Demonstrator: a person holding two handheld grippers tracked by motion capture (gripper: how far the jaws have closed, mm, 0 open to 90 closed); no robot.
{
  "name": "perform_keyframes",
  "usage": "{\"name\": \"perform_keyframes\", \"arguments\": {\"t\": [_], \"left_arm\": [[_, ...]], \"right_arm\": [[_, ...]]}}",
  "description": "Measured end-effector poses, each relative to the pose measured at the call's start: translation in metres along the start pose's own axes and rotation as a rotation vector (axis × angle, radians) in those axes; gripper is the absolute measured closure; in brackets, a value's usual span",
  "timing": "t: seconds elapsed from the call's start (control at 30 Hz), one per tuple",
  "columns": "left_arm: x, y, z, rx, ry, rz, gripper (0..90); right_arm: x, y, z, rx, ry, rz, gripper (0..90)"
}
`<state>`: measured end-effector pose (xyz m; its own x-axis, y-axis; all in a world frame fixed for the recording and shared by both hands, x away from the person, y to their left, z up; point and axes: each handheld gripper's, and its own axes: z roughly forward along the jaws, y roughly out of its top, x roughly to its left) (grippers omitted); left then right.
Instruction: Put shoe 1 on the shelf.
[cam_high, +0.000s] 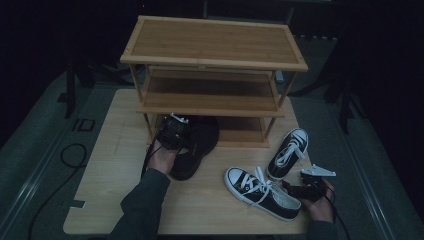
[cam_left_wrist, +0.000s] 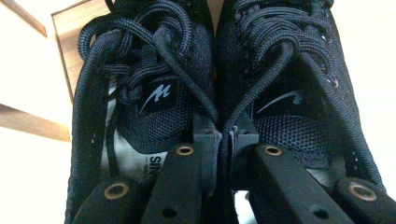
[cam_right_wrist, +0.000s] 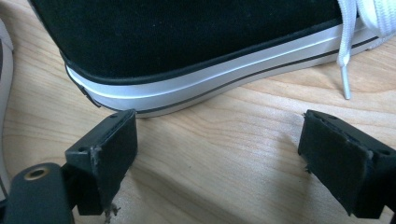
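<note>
High view: wooden shoe rack (cam_high: 212, 50) is standing at the far end of the table (cam_high: 115, 195), three shelves. Left gripper (cam_high: 172, 135) is sitting right in front of the rack's bottom shelf, carried by the left hand (cam_high: 161, 159), dark sleeve coming in from the near edge. Pair of black mesh shoes (cam_high: 197, 145) is lying at the rack's bottom shelf opening, toes reaching in under it, heels sticking out onto the table.

Left gripper view: tongs are pressing nearly together, pinching the two inner collar edges of the black mesh shoes (cam_left_wrist: 215, 84) where they are meeting side by side. Black laces are looping over both tongues; small white logos are showing on each tongue. Rack wood is showing at upper left.

One black-and-white sneaker (cam_high: 262, 194) is lying well in front of the rack, off its right front corner, toe pointing left. Second black-and-white sneaker (cam_high: 289, 152) is lying just right of the rack's right front leg. Right gripper (cam_high: 306, 189) is resting at the heel of the first sneaker, right hand (cam_high: 320, 205) behind it.

Right gripper view: tongs are standing spread wide, nothing between them but bare tabletop. Left pad is sitting just beside the sneaker's white rubber sole (cam_right_wrist: 219, 79); cannot tell if touching. White lace tip (cam_right_wrist: 344, 79) is hanging down onto the wood.
</note>
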<state>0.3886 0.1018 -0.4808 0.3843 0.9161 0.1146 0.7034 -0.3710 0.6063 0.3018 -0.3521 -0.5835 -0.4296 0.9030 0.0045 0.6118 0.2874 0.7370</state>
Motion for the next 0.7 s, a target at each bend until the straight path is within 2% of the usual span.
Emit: {"name": "perform_keyframes", "arguments": {"t": [0.7], "left_arm": [[-0.016, 0.014, 0.01, -0.029, 0.038, -0.07, 84.7]], "right_arm": [[0.0, 0.0, 0.0, 0.0, 0.001, 0.0, 11.7]]}}
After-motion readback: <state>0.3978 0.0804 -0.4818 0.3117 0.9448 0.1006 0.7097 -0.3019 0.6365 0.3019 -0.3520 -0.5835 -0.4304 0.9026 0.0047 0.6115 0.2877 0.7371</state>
